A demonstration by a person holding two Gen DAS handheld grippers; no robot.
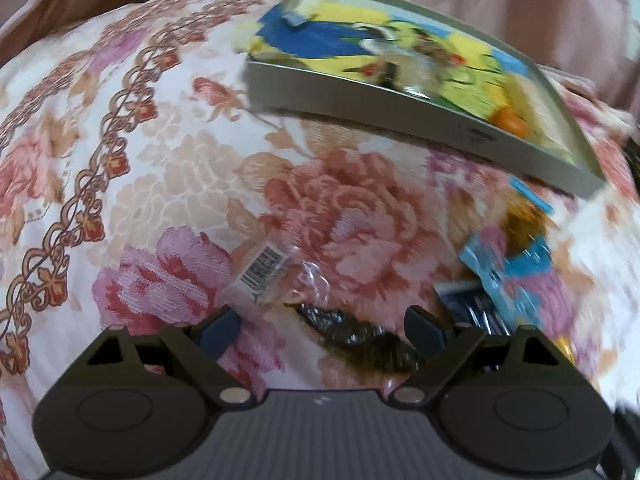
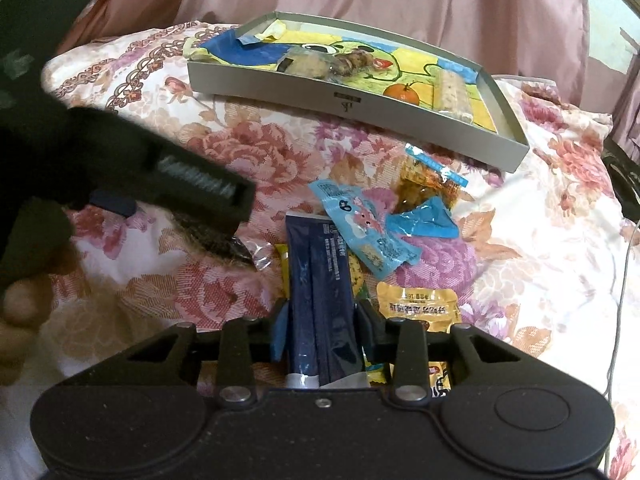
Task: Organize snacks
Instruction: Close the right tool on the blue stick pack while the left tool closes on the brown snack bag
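Floral bedspread (image 2: 540,240); navy packet (image 2: 320,292) points away.

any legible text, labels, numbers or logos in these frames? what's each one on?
Nothing reads with confidence.
Barcode sticker on the clear wrapper: bars only, digits blurred.
Grey tray front label: too small.
Dark blue pouch in the right hand-held gripper: fine print illegible.
Yellow packet: Chinese characters, upside down, blurred.
Light blue packet: unreadable.

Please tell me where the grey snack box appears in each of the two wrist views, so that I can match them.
Left wrist view: the grey snack box lies upper right, tilted and blurred.
Right wrist view: the box lies top centre, behind the loose packets.
Shared landmark: the small orange inside the box, near its right end.
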